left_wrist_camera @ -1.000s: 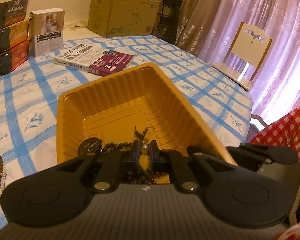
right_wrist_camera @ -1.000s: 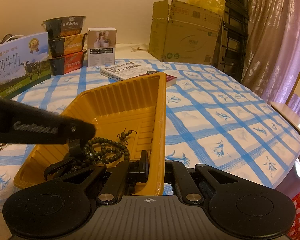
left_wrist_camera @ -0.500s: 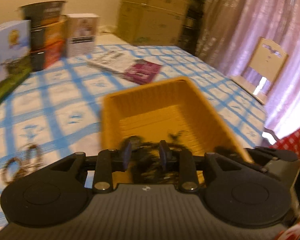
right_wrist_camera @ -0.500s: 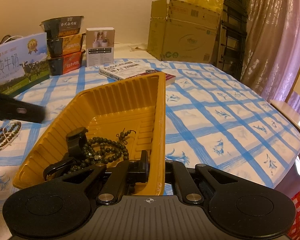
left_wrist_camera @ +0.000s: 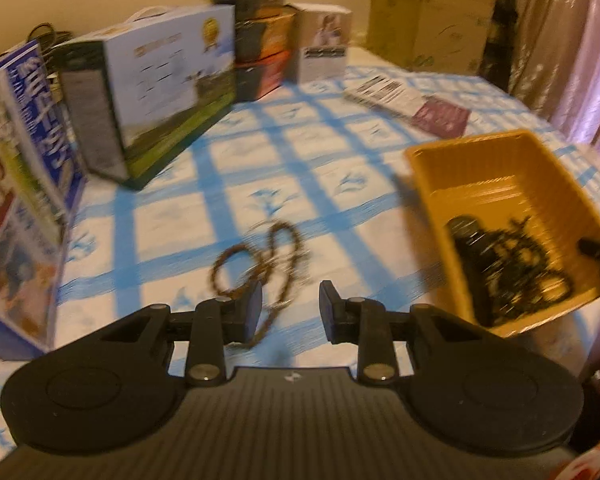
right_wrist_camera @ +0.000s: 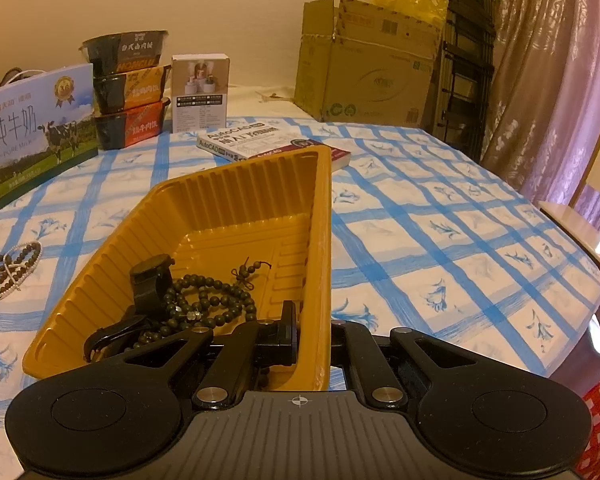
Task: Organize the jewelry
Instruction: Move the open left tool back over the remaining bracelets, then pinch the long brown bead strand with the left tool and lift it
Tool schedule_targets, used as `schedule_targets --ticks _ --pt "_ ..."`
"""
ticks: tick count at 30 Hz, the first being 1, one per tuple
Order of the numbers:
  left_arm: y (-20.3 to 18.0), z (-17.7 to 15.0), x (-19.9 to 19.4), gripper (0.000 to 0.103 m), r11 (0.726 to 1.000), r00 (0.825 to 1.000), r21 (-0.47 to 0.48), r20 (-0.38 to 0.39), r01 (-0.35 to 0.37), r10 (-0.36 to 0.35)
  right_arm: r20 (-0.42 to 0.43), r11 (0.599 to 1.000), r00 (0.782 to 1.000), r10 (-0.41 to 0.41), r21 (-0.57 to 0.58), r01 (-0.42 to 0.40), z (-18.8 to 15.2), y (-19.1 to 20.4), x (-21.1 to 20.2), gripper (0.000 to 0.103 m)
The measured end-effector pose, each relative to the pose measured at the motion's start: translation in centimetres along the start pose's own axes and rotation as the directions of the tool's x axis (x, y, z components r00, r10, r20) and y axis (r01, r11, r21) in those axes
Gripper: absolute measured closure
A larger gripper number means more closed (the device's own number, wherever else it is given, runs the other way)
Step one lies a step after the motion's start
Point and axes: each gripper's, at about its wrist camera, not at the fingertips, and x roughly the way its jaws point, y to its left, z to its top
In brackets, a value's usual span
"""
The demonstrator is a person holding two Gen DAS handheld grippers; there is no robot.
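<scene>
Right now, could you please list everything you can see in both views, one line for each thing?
tray: one, orange, on the table, its wall pinched by the right gripper.
dark beads: one string, in the tray.
watch: one, black, in the tray.
brown beads: one loose bundle, on the cloth left of the tray.
book: one, white and purple, behind the tray.
milk carton: one, blue and green, far left.
food bowls: three, stacked.
cardboard box: one, brown, at the back.
left gripper: fingers apart, empty.
right gripper: shut on the tray.
</scene>
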Motion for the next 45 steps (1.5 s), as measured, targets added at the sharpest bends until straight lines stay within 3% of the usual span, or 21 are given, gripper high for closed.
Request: schedule_targets --ticks 7,24,28,31,36,45 --pt "1.6 -1.0 1.6 0.076 0.998 0.998 0.032 -0.030 -0.047 0.048 -0.001 1.000 1.000 -0.001 -0.010 0.001 0.1 0.0 0.2 0.099" --pt "3.0 -1.4 8.1 0.076 0.989 0.991 0.127 -0.103 -0.074 0.087 -0.003 1.000 1.000 -0.002 -0.020 0.002 0.2 0.0 0.3 0.099" --pt "3.3 -1.3 9.0 0.082 0.989 0.989 0.129 -0.119 -0.069 0.085 -0.002 1.000 1.000 -0.003 -0.021 0.003 0.1 0.1 0.4 0.099" --pt "3.6 -1.2 9.1 0.097 0.993 0.991 0.107 -0.121 -0.047 0.060 -0.003 1.000 1.000 -0.005 -0.021 0.004 0.0 0.0 0.4 0.099" --pt "4.9 -1.4 7.8 0.097 0.999 0.993 0.021 -0.109 -0.048 0.050 -0.005 1.000 1.000 -0.006 -0.023 0.006 -0.2 -0.1 0.5 0.099" --pt "7.8 -0.7 1.4 0.097 0.989 0.996 -0.119 -0.016 -0.084 0.083 -0.006 1.000 1.000 -0.006 -0.020 0.006 -0.2 -0.2 0.5 0.099"
